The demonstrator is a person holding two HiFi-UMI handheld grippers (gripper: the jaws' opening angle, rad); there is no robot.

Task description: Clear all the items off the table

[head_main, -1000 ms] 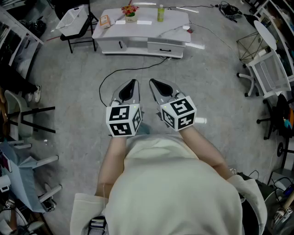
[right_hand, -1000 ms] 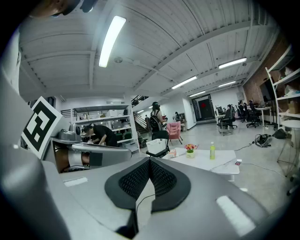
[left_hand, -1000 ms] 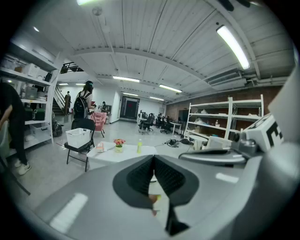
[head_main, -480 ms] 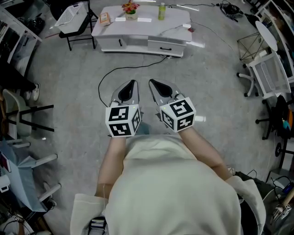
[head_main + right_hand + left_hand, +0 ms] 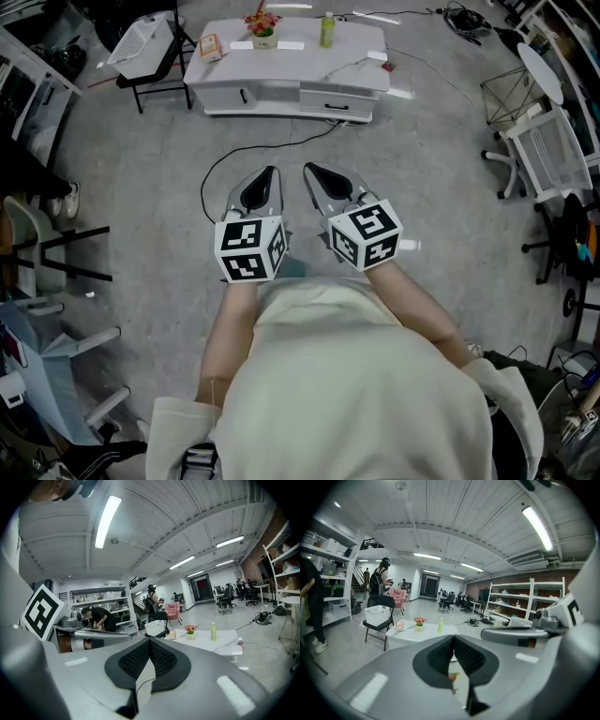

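- The left tool is held out in front of the torso and points forward, tilted slightly down. Its jaws are pressed together with nothing between them.
- The right tool is just beside it and roughly parallel, its jaws likewise closed and empty.
- The marker cubes face up, above the wrists.
- Both forearms are bare and reach forward.

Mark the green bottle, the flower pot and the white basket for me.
green bottle (image 5: pixel 327 29), head view, middle of its body.
flower pot (image 5: pixel 264 38), head view, on the pot under the flowers.
white basket (image 5: pixel 140 42), head view, on its slatted side wall.
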